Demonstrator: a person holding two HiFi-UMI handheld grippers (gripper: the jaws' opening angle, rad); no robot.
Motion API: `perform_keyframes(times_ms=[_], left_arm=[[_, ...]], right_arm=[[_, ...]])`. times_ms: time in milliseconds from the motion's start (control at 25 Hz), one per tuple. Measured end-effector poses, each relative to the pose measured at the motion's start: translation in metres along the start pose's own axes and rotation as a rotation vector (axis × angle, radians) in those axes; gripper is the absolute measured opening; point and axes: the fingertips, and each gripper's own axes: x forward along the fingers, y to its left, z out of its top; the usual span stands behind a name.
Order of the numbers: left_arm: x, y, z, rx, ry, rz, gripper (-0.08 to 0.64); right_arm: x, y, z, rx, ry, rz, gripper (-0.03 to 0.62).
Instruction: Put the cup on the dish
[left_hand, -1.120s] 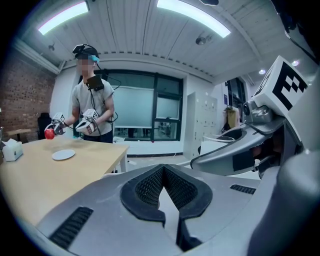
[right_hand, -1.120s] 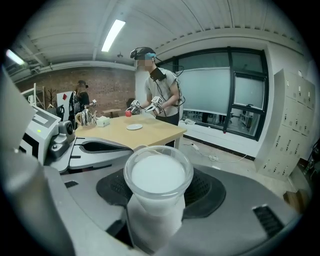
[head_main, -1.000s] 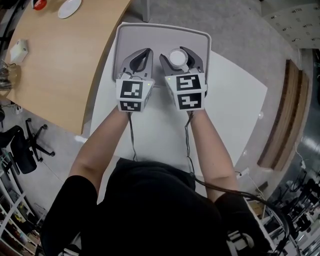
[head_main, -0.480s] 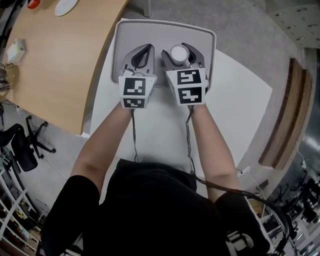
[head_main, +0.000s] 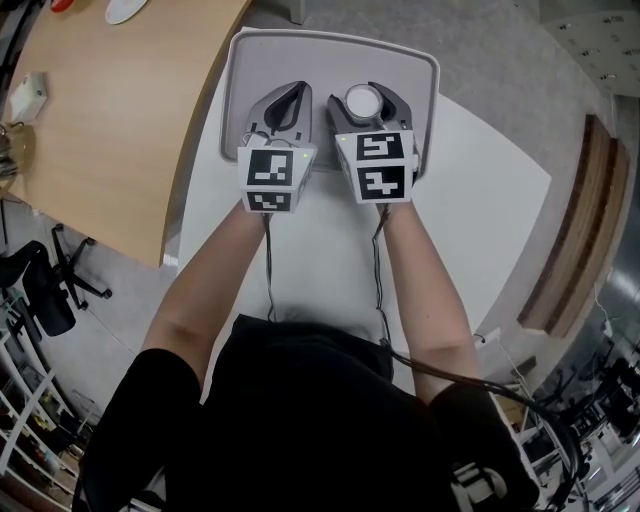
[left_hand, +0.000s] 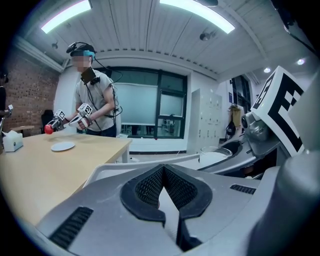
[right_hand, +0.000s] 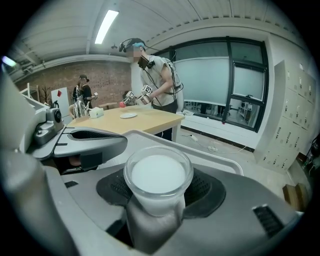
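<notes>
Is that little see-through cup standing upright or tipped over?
Upright: the small clear plastic cup shows its round open rim facing up in the head view, clamped between the jaws of the right gripper.

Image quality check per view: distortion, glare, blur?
Head view: even light, no glare, straight edges bow slightly, cup sharp. Left gripper view: heavy fisheye, black vignetted corners, ceiling lights blown out. Right gripper view: likewise fisheye and vignetted, cup crisp up close, ceiling strip clipped.
</notes>
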Motion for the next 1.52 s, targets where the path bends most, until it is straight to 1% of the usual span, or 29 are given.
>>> perform_keyframes(times_ms=[360,840,1080,1360,1520], left_arm=[[-0.001,-0.006,0.001,0.004,-0.008,-0.014,0.000],[-0.006,-0.008,0.007,0.004,-0.017,-0.006,0.000],[-0.013,-0.009,0.014,0.006,-0.024,-0.004,0.000],[-0.020,-0.011,0.019,0.006,-0.030,0.004,0.000],[-0.026,-0.011,0.022,0.000,-0.036,0.008,0.000]], right_arm=[[0.008,-0.003,-0.018,0.022,-0.003,-0.017,0.236],[0.005,-0.005,-0.023,0.036,-0.065,-0.050,0.236],[0.003,-0.005,-0.020,0.046,-0.070,-0.053,0.236],[0.002,-0.003,-0.021,0.040,-0.062,-0.020,0.236],[-0.005,-0.004,-0.013,0.036,-0.082,-0.034,0.236]])
